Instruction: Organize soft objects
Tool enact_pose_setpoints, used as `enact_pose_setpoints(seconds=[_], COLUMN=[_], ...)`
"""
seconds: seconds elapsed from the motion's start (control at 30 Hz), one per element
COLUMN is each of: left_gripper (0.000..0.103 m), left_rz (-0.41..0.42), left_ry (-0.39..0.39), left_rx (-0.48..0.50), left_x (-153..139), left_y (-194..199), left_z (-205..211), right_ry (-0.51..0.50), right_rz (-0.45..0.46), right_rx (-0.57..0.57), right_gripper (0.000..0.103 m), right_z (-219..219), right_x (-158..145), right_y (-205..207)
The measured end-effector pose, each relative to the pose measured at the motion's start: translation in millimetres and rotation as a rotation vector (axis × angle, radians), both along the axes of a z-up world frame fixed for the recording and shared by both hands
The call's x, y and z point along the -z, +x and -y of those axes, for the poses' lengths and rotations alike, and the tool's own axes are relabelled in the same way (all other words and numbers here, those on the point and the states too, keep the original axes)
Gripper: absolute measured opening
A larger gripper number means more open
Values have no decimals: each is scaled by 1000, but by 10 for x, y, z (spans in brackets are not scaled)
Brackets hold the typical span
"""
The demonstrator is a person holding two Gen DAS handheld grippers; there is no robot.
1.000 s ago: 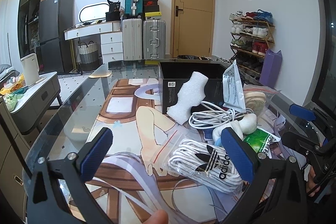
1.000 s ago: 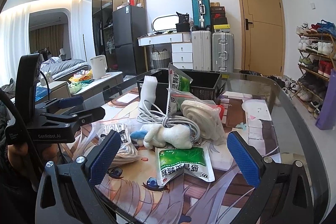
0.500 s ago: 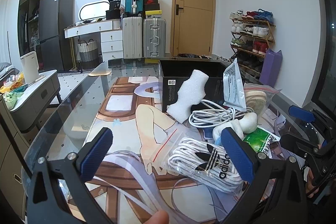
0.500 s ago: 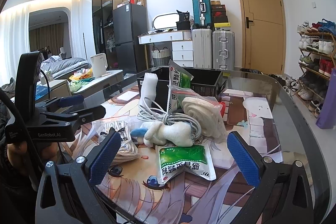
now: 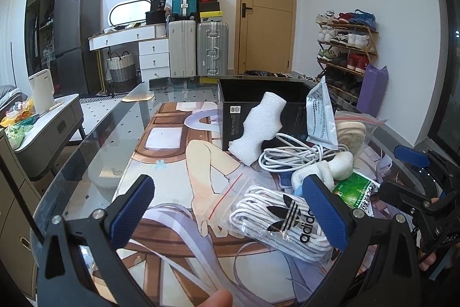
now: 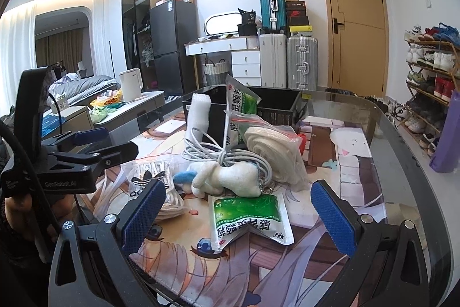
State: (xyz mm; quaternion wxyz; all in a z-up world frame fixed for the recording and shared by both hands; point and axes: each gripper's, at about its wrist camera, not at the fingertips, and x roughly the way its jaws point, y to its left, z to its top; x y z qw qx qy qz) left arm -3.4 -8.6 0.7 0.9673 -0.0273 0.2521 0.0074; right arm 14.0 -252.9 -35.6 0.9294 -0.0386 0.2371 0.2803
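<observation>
Left wrist view: left gripper [image 5: 230, 209] spread wide, empty, low in the frame over the printed desk mat [image 5: 178, 163]. Clear zip bag of white striped shoelaces [image 5: 284, 217] at lower right, just beside the right-hand finger. Above it, coiled white cable [image 5: 290, 154], white foam block [image 5: 258, 128] leaning on the open black box [image 5: 258, 94]. Almost unchanged from a second ago; no grasp begun.

Right wrist view: right gripper [image 6: 238, 215] likewise spread, holding nothing. Green and white sachet [image 6: 247, 217] at lower centre, between the fingers; white plush toy [image 6: 230, 177] just above it, touching the cable. Pile slightly larger in frame than before, suggesting a slow approach; sorting into the box likely not yet started.
</observation>
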Motion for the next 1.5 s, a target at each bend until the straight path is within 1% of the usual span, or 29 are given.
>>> enact_pose_setpoints(seconds=[0.13, 0.33, 0.63, 0.83, 0.97, 1.03, 1.2, 1.5], left_gripper=[103, 103, 103, 103, 103, 103, 103, 103], left_rz=[0, -11, -32, -55, -72, -81, -100, -111], left_ry=[10, 12, 25, 46, 90, 95, 91, 72], left_rx=[11, 28, 65, 90, 119, 137, 168, 193], left_x=[-14, -16, 12, 45, 79, 95, 113, 113], left_y=[-7, 9, 53, 59, 63, 61, 68, 40], left_z=[30, 39, 84, 149, 247, 281, 314, 310], right_ry=[-16, -65, -105, -110, -119, -120, -130, -189], right_rz=[-8, -25, -55, -83, -109, -130, -174, -234], right_rx=[18, 52, 58, 56, 57, 52, 31, 24], right_gripper=[103, 103, 103, 103, 103, 103, 103, 103], right_z=[-2, -32, -106, -113, -104, -99, -105, -216], right_x=[-11, -4, 17, 50, 101, 133, 203, 354], right_y=[52, 125, 198, 238, 276, 294, 336, 426])
